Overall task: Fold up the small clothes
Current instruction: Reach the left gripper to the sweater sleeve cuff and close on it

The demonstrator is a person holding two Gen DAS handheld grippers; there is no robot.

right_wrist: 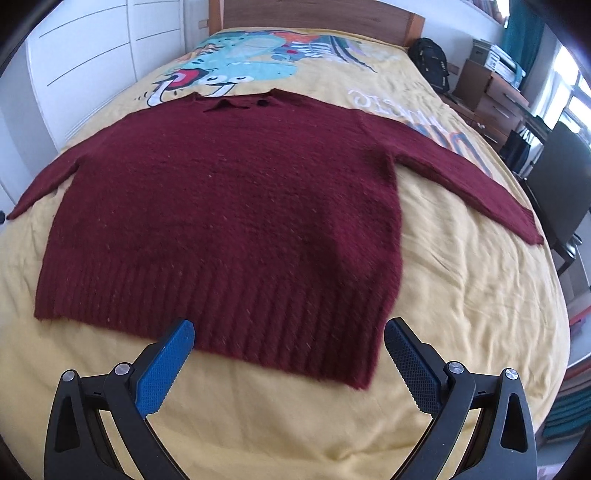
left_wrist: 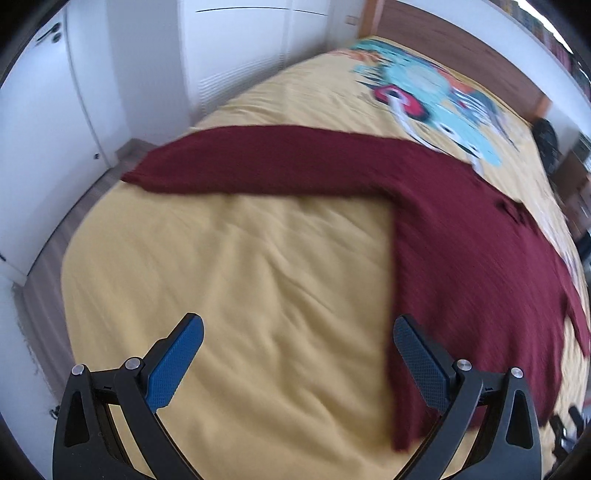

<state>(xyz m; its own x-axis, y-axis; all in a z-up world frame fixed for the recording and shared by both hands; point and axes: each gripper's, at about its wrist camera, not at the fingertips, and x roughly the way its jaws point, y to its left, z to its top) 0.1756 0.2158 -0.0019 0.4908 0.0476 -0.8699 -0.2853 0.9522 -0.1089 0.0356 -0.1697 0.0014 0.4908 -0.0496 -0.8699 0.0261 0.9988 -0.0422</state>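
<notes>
- A dark red knitted sweater [right_wrist: 229, 206] is seen spread flat on a bed with a yellow cover [right_wrist: 461, 295], collar toward the wooden headboard [right_wrist: 314, 14] and ribbed hem toward the foot of the bed
- Both sleeves are stretched outward from the sweater's body; one sleeve [left_wrist: 258, 162] is shown in the left wrist view running across the cover toward the bed's edge
- A cartoon print [right_wrist: 240, 66] in turquoise, red and white is seen on the cover just beyond the sweater's collar
- The left gripper [left_wrist: 297, 339] is held above the cover beside the sweater's side edge; its blue fingers [left_wrist: 173, 363] are spread wide and nothing is held between them
- One of the left fingers is seen in front of the sweater's side edge; whether it touches the knit cannot be told
- The right gripper [right_wrist: 288, 345] is held over the sweater's hem, its fingers [right_wrist: 164, 363] spread wide and empty, with the hem's corner lying between them in the view
- White cupboard doors [right_wrist: 92, 48] are seen on the far side of the sweater's one sleeve, and a black chair [right_wrist: 565, 192] and a black backpack [right_wrist: 430, 59] beside the bed past the other sleeve
</notes>
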